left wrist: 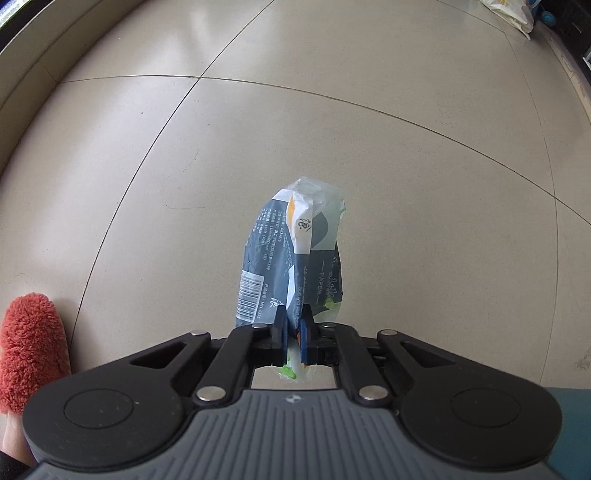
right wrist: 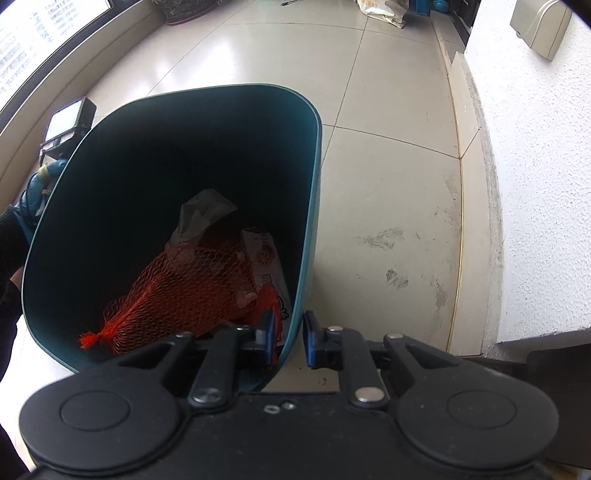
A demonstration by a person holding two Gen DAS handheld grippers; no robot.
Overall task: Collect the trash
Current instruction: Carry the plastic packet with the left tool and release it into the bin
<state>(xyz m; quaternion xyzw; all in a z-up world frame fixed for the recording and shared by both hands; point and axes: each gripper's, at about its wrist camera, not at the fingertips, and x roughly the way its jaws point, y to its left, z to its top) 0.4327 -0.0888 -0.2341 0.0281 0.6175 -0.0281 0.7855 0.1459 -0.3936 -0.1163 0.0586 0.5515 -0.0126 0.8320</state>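
My left gripper (left wrist: 291, 321) is shut on a crumpled plastic tissue wrapper (left wrist: 291, 251), dark blue and white with a barcode and the word PAPER. The wrapper stands out past the fingertips above the tiled floor (left wrist: 332, 129), and a scrap of it shows behind the pads. My right gripper (right wrist: 288, 325) is shut on the near wall of a teal trash bin (right wrist: 310, 206), one finger inside and one outside. Inside the bin lie an orange net bag (right wrist: 177, 291), a clear plastic bag (right wrist: 203, 218) and a printed carton (right wrist: 266, 258).
A red fluffy slipper (left wrist: 29, 343) sits at the left edge of the left wrist view. A blue-gloved hand (right wrist: 35, 195) shows left of the bin. A white wall and skirting (right wrist: 535, 184) run along the right, with bags (right wrist: 384, 11) on the floor far ahead.
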